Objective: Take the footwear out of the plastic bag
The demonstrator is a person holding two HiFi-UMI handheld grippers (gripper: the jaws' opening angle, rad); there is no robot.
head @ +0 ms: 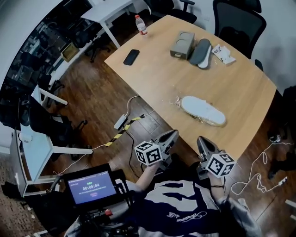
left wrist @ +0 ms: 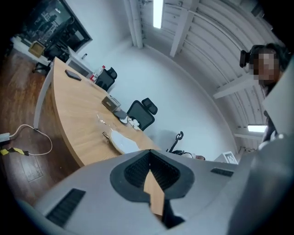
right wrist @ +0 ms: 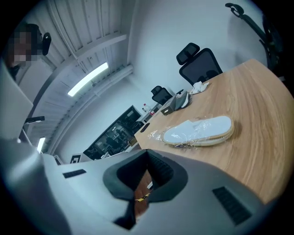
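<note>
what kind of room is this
Probably an office meeting room: a long wooden conference table, a black swivel office chair at its far side, and a white desk beyond it.

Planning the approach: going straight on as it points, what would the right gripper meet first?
Likely the wooden table near its edge, just before the bagged slipper; depth is unclear.

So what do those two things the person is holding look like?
The left hand-held gripper and right hand-held gripper are grey pointed wedges with dark ribbed pads inside; each carries a white cube printed with black square markers. The person wears a dark top with white print.
</note>
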